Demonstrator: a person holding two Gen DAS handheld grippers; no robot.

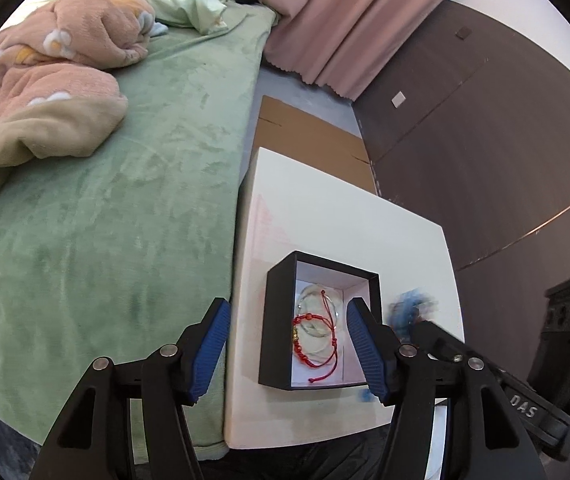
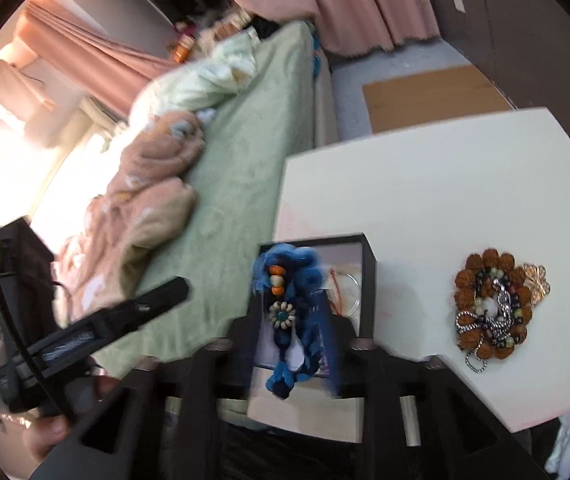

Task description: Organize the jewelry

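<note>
An open black box point(image 1: 273, 320) with a white lining sits on the white table point(image 1: 325, 208). Inside it lie a red cord bracelet point(image 1: 317, 350) and a clear bangle point(image 1: 321, 300). My left gripper point(image 1: 287, 350) hangs open just above the box, one blue pad on each side, nothing between them. In the right wrist view a blue fabric necklace point(image 2: 281, 268) with orange and white beads dangles over the box point(image 2: 369, 292), blurred. It lies between the parted jaws of my right gripper point(image 2: 293, 316). A pile of jewelry point(image 2: 493, 308) lies on the table to the right.
A bed with a green cover point(image 1: 125, 200) and a pink blanket point(image 1: 45, 92) runs along the table's left edge. Flat cardboard point(image 1: 305, 132) lies on the floor beyond the table. Dark wardrobe doors point(image 1: 485, 120) stand to the right, and a pink curtain point(image 1: 345, 20) hangs behind.
</note>
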